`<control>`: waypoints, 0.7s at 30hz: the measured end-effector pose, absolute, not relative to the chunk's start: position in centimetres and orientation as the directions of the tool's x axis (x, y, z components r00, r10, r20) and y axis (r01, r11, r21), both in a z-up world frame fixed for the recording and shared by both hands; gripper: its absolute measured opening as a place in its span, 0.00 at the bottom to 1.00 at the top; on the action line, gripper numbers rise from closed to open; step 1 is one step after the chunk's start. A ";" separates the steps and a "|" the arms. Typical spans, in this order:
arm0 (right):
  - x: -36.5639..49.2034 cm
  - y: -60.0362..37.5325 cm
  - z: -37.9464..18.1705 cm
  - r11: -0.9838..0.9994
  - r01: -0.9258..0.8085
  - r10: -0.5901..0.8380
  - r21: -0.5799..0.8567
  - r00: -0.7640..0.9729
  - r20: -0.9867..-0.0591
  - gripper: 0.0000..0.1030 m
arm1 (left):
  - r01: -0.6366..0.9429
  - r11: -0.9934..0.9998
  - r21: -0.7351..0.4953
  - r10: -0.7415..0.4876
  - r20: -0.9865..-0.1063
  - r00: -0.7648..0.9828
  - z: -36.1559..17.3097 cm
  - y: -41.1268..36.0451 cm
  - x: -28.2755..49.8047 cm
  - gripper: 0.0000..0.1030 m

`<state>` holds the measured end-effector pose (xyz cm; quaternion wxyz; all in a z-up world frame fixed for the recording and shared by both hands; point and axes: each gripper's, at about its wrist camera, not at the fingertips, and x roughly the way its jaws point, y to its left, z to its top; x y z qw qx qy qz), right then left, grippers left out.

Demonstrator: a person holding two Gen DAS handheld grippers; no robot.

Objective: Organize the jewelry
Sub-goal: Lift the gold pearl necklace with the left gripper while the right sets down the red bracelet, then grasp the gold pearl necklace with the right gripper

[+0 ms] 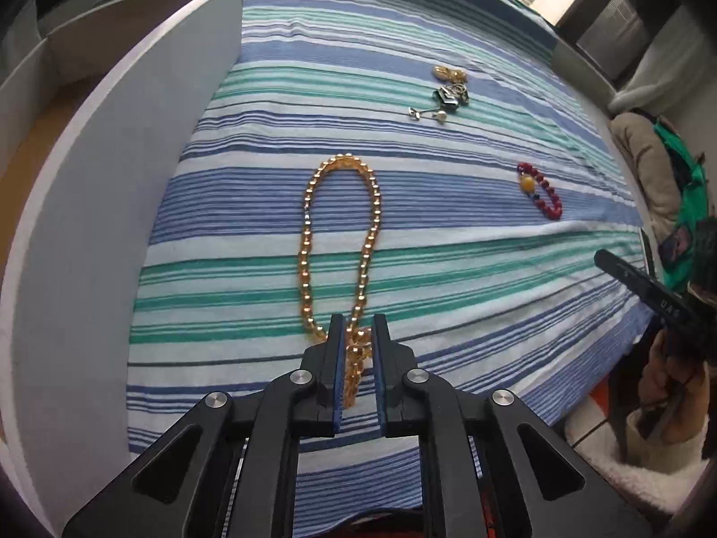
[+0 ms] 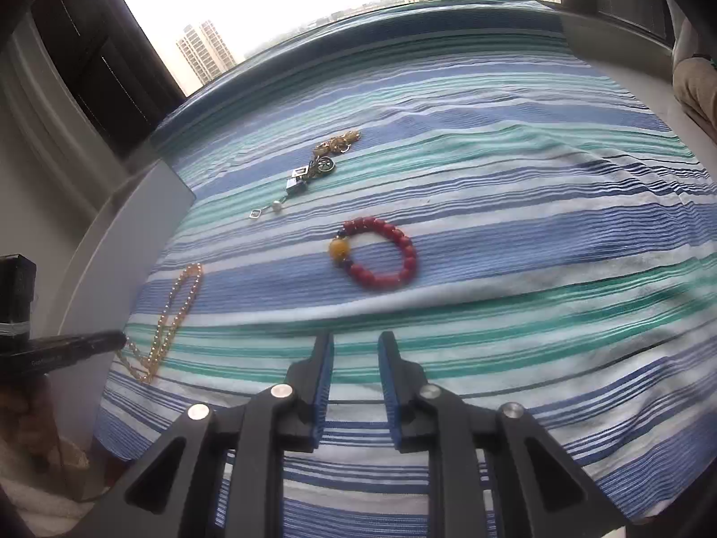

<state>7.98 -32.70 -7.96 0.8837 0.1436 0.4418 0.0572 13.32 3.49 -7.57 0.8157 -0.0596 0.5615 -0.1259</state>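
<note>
A long amber bead necklace [image 1: 309, 242] lies as a loop on the striped cloth; it also shows in the right wrist view [image 2: 177, 309]. My left gripper [image 1: 357, 336] has its near end between the pads, jaws narrowly apart around the beads. A red bead bracelet [image 2: 403, 246] with one yellow bead lies ahead of my right gripper [image 2: 355, 349], which is open and empty above the cloth. The bracelet also shows in the left wrist view [image 1: 544, 197]. A small pile of gold and silver pieces [image 2: 313, 166] lies farther back; it also shows in the left wrist view [image 1: 448, 89].
A white open box [image 1: 112, 179] stands along the left edge of the striped cloth [image 1: 448, 269]. The other gripper and hand [image 1: 663, 314] are at the right. A window is behind the table.
</note>
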 end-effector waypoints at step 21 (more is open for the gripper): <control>11.0 -6.0 -11.7 0.858 -0.488 0.391 0.159 0.421 -0.818 0.32 | -0.046 0.963 -0.267 -0.209 -0.840 0.500 -5.2 10.5 6.6 0.70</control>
